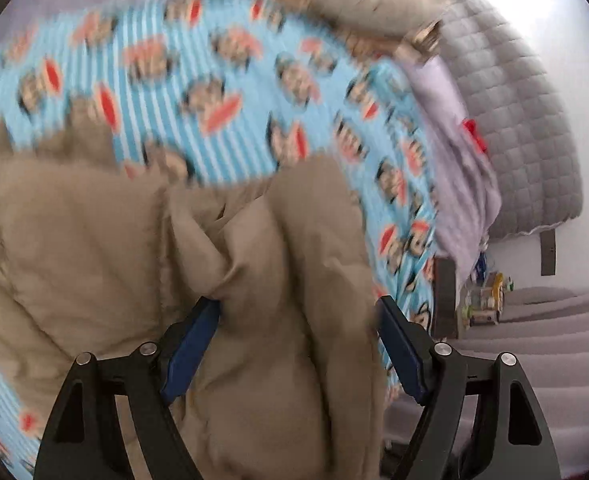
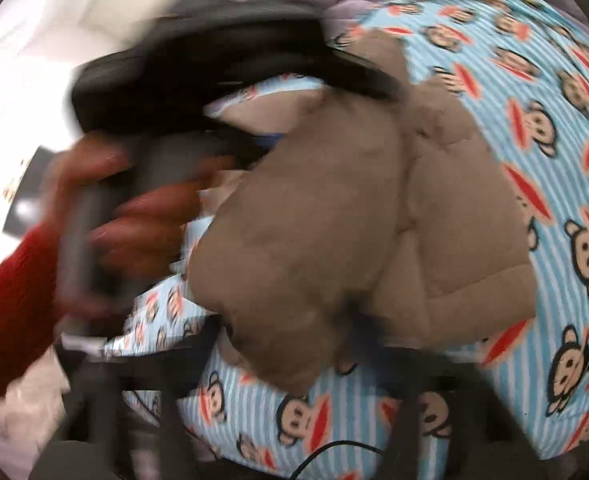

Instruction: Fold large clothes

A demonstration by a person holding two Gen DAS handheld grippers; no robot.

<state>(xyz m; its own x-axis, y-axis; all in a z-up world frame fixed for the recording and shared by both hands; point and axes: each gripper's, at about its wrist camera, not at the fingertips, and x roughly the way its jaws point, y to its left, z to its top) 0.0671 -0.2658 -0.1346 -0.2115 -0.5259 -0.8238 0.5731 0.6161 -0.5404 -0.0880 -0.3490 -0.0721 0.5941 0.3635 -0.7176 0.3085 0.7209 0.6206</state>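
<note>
Left gripper [image 1: 298,344] has its blue pads spread wide around a puffy fold of the tan padded jacket [image 1: 254,280]; looks more straddled than pinched. Right gripper [image 2: 354,328] is smeared with blur, so I can't tell its jaws or what it holds. I'd bite deeper into the bulk before lifting. The jacket lies bunched on a blue striped monkey-print bedsheet [image 1: 222,80], grey quilted headboard [image 1: 506,112] behind.
</note>
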